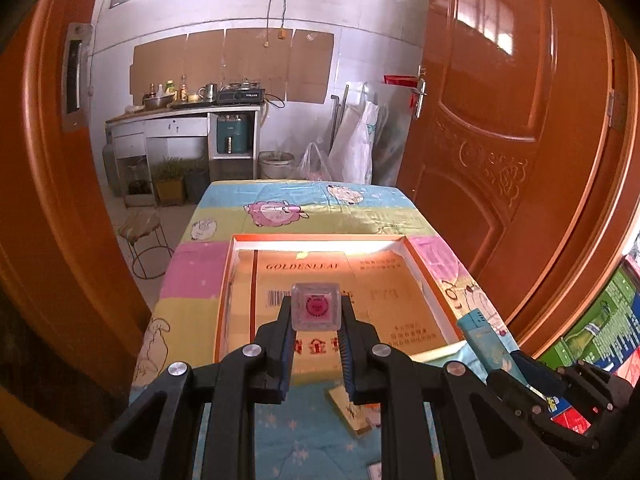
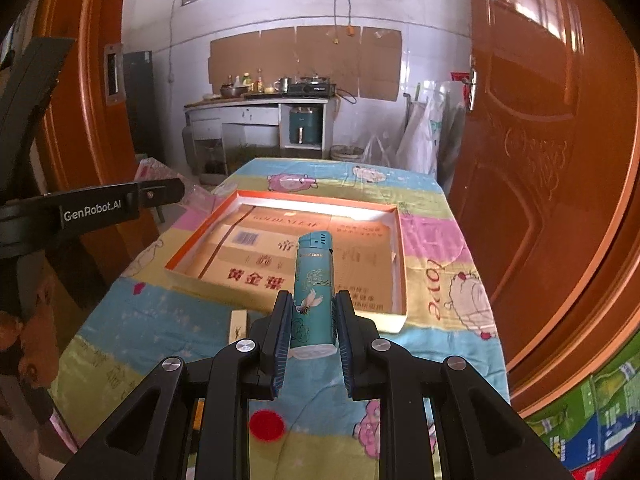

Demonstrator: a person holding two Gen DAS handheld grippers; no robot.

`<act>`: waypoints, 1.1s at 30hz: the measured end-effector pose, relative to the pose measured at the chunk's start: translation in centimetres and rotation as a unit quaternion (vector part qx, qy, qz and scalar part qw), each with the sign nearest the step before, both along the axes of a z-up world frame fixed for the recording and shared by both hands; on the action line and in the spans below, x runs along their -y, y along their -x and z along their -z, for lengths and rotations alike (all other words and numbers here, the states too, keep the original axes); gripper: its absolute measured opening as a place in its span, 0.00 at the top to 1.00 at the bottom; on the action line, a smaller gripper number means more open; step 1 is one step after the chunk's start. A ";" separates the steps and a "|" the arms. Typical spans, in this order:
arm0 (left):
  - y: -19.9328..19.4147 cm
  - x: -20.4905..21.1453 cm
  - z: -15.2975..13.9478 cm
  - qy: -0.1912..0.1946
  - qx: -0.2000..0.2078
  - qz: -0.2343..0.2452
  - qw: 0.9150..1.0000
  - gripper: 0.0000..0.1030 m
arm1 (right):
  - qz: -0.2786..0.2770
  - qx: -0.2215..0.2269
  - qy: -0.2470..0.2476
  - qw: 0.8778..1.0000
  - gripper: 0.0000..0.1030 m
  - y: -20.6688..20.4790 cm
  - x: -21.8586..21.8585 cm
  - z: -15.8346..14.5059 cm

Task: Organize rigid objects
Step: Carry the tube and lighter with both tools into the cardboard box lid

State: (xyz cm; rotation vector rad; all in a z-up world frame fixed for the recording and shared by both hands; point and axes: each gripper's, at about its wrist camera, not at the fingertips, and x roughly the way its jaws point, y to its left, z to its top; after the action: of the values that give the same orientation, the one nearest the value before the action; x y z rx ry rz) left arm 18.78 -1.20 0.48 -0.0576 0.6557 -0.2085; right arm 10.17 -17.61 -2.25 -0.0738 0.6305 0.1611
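Observation:
My left gripper is shut on a small clear plastic box with a pink round label, held in the air over the near part of the shallow orange-rimmed cardboard tray. My right gripper is shut on a teal lighter that stands up between its fingers, just short of the tray's near edge. The lighter and the right gripper also show at the lower right of the left wrist view. A small yellow packet lies on the cloth below the left gripper, and appears as a pale packet in the right wrist view.
The table wears a colourful cartoon cloth. A red round disc lies on the cloth near me. An orange door stands close on the right, a stool on the left. Printed cartons sit low on the right.

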 end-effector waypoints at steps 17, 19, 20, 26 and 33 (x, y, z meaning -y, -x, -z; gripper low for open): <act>-6.7 0.9 0.3 -0.009 -0.010 -0.012 1.000 0.80 | 0.009 0.009 -0.016 1.000 0.78 -8.1 1.7 -1.5; -7.5 1.0 0.5 -0.010 -0.012 -0.012 1.000 0.80 | 0.009 0.005 -0.017 1.000 0.78 -9.2 1.6 -1.2; -7.9 1.0 0.6 -0.011 -0.013 -0.012 1.000 0.80 | 0.009 0.002 -0.018 1.000 0.78 -9.8 1.6 -1.0; -11.1 0.7 1.9 -0.007 -0.026 -0.014 1.000 0.81 | 0.010 -0.020 -0.025 0.999 0.78 -12.9 1.6 0.5; -14.5 0.0 4.0 0.010 -0.051 -0.012 0.999 0.80 | 0.013 -0.049 -0.037 0.998 0.78 -16.9 2.0 2.6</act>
State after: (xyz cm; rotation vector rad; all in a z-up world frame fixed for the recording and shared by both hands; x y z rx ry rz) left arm 33.31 -1.17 -3.52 -0.0952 0.7547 -0.1894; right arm 27.05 -19.57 -4.84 0.0146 0.7221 0.1635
